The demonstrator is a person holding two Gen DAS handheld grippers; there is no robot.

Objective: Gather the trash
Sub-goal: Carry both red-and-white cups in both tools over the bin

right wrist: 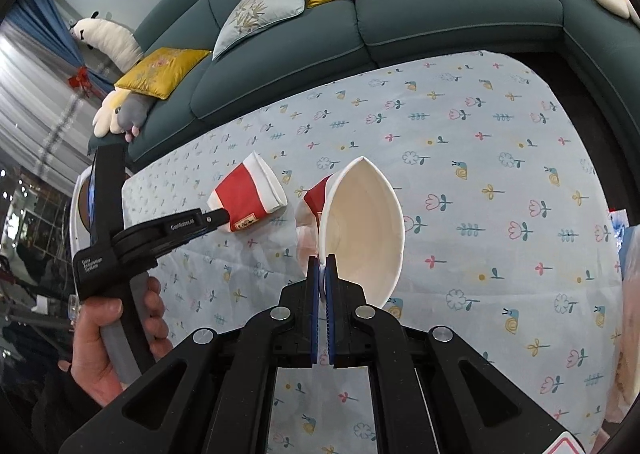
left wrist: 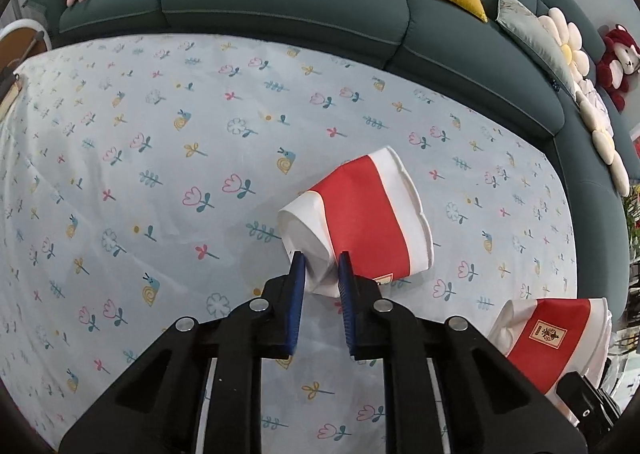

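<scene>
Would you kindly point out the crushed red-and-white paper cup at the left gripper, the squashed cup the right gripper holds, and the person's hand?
Crushed red-and-white paper cup (left wrist: 362, 210): left wrist view, red band.
Squashed cup (right wrist: 370, 222): right wrist view, white inside wall.
Person's hand (right wrist: 100, 342): right wrist view, palm.

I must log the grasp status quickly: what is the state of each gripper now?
Left gripper: closed on the base end of the crushed paper cup lying on the tablecloth.
Right gripper: shut on the rim of the second paper cup.
</scene>
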